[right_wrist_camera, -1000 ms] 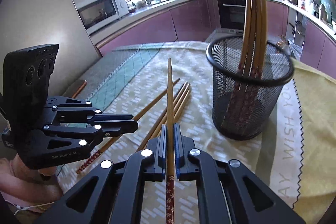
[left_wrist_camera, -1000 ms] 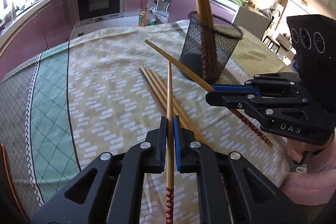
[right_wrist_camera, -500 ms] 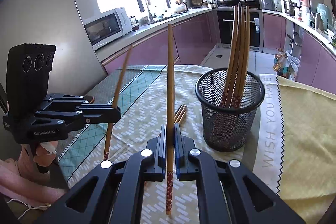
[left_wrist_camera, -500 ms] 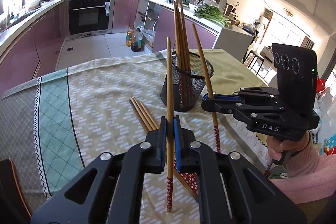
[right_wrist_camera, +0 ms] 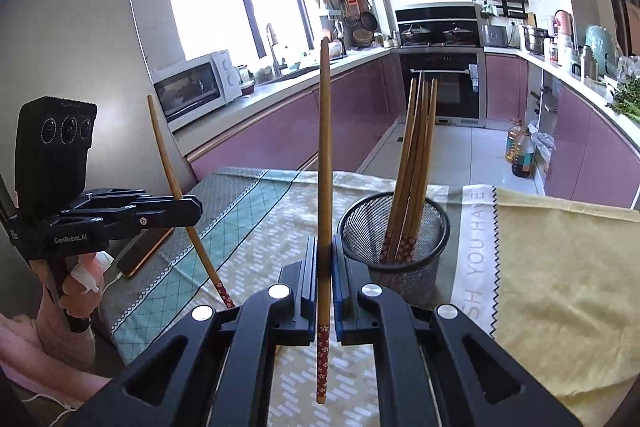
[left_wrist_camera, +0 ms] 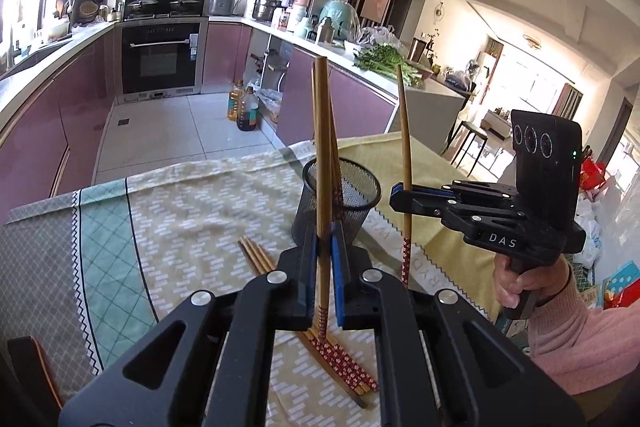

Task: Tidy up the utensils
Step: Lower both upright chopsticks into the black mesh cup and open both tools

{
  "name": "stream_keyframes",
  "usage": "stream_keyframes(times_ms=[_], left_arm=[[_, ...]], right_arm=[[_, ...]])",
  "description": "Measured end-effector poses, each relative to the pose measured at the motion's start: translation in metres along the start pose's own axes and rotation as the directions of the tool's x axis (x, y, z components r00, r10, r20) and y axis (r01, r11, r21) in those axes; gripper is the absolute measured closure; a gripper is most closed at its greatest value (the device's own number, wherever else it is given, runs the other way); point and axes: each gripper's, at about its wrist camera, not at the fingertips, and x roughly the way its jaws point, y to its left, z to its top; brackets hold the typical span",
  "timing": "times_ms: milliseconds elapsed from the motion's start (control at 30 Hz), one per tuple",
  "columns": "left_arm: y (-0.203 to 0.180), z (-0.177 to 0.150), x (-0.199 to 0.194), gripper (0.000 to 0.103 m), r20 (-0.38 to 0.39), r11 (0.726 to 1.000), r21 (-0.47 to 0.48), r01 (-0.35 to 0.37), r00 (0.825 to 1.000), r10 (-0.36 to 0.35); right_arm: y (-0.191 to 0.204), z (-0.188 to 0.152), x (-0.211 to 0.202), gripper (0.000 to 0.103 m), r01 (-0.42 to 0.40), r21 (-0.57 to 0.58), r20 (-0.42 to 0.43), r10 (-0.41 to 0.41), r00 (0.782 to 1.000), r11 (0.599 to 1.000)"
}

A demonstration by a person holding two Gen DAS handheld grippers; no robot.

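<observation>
- Bamboo chopstick [left_wrist_camera: 322, 163] stands upright, clenched in the left gripper [left_wrist_camera: 325, 259]; the right gripper [right_wrist_camera: 325, 267] pinches another [right_wrist_camera: 325, 163].
- Mesh cup [right_wrist_camera: 394, 247], mid-tabletop, lies just ahead and right of the right gripper, the nearer one.
- Spare chopsticks [left_wrist_camera: 340, 351] lie flat.

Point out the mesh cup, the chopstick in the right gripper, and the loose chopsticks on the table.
mesh cup [right_wrist_camera: 404, 273]: right wrist view, front wall.
chopstick in the right gripper [right_wrist_camera: 325, 155]: right wrist view, bare wooden shaft.
loose chopsticks [left_wrist_camera: 346, 363]: left wrist view, red patterned ends.
</observation>
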Motion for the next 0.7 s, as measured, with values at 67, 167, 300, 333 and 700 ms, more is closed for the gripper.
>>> stream_keyframes(times_ms=[67, 167, 300, 333, 700], left_arm=[[-0.002, 0.006, 0.0, 0.096, 0.014, 1.0, 0.004, 0.005, 1.0, -0.005], [-0.003, 0.017, 0.002, 0.096, 0.034, 1.0, 0.006, 0.017, 0.999, -0.017], [-0.006, 0.032, 0.004, 0.096, 0.066, 0.999, 0.007, 0.037, 0.997, -0.037], [-0.008, 0.035, 0.004, 0.096, 0.074, 0.999, 0.007, 0.038, 0.997, -0.039], [-0.023, 0.08, 0.009, 0.096, 0.152, 0.999, 0.035, 0.041, 0.987, -0.046]], right_arm=[[-0.002, 0.005, -0.001, 0.097, 0.009, 0.001, 0.016, -0.009, 1.0, 1.0], [-0.007, 0.012, -0.002, 0.097, 0.015, 0.003, 0.034, -0.015, 0.999, 1.0], [-0.01, 0.024, -0.003, 0.097, 0.027, -0.006, 0.06, -0.027, 0.998, 1.0], [-0.012, 0.026, -0.003, 0.097, 0.029, -0.007, 0.066, -0.029, 0.997, 1.0], [-0.022, 0.061, -0.004, 0.097, 0.058, -0.029, 0.144, -0.054, 0.988, 0.998]])
